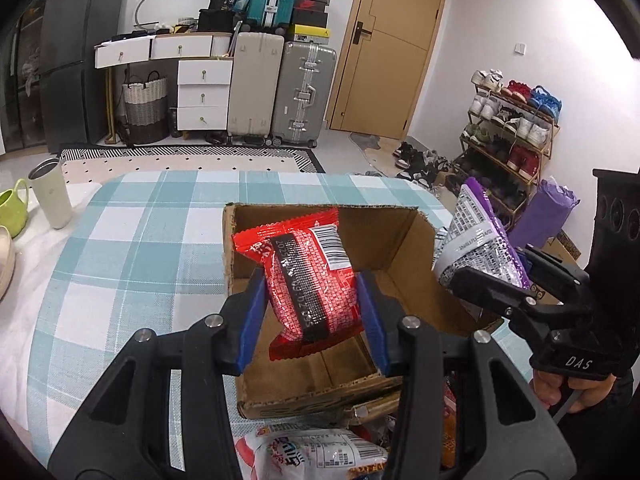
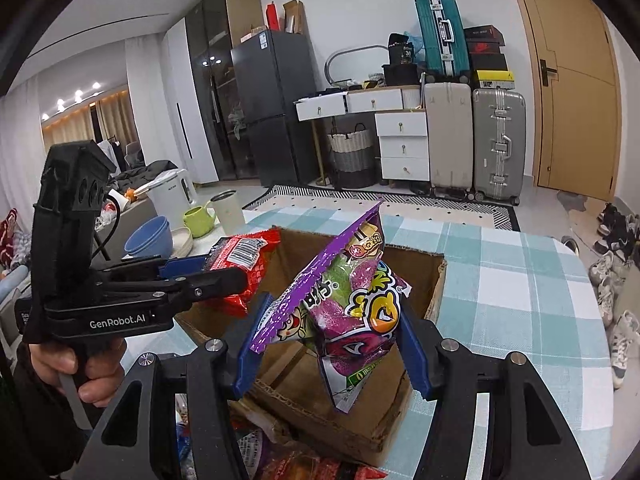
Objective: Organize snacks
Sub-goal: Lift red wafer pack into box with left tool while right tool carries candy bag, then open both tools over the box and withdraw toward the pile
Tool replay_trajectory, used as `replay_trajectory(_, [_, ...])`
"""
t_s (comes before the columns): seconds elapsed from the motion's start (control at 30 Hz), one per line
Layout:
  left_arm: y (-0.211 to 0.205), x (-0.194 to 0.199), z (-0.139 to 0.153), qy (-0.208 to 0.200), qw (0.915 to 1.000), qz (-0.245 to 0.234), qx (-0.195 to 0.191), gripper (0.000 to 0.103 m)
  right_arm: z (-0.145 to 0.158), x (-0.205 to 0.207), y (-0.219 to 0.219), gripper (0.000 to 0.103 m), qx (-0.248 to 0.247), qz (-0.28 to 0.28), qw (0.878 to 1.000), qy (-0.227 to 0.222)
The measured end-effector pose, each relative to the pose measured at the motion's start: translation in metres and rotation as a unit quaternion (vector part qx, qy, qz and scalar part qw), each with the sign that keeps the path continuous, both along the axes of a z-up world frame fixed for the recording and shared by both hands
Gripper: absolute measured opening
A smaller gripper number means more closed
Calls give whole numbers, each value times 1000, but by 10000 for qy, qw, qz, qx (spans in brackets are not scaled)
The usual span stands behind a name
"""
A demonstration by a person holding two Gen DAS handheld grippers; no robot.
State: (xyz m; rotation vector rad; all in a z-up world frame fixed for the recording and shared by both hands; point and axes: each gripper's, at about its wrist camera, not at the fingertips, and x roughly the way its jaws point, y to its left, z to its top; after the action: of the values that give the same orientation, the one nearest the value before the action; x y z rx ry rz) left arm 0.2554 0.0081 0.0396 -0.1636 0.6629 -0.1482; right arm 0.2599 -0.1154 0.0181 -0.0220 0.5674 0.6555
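- your left gripper (image 1: 314,300) pinches a red snack packet (image 1: 308,280) over the open cardboard box (image 1: 400,236);
- your right gripper (image 2: 328,344) pinches a purple snack bag (image 2: 344,304) beside it

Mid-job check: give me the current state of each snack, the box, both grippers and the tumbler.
red snack bag: clamped, held above box.
purple snack bag: clamped, crumpled, above box.
cardboard box: open, on checked tablecloth; nothing seen inside.
left gripper: shut on red bag.
right gripper: shut on purple bag.
tumbler: upright, lidless.
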Motion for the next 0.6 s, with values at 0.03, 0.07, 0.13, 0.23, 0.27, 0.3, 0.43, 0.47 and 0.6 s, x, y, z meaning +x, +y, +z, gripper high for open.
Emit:
replay_trajectory(0.03, [-2,2,-3,25,10000,-13,37,41,-3,2,2,60,-24,22,10000,13])
replay_trajectory(0.07, [-3,5,-6,36,10000,-24,73,41,-5,4,5,60,-57,33,10000,41])
replay_trajectory(0.13, [-5,9,-12,37,9998,-45,172,41,-10,8,9,60,-119,16,9999,79])
replay_trajectory(0.23, [-8,16,-19,131,9996,-25,243,41,-13,10,11,60,-188,-48,9998,46])
replay_trajectory(0.27, [-8,18,-21,161,9996,-28,240,42,-13,9,12,60,-216,-55,9997,14])
replay_trajectory(0.3, [-8,20,-23,197,9995,-30,237,42,-13,9,12,60,-235,-69,9997,28])
replay_trajectory(0.43, [-12,26,-30,233,9989,4,402,42,-15,12,12,63,-278,-167,9994,89])
replay_trajectory(0.47, [-14,26,-29,254,9989,1,403,42,-13,11,11,63,-285,-219,9993,58])
replay_trajectory(0.6, [-14,24,-25,249,9989,87,399,47,-3,0,0,91,-211,-440,9987,-155])
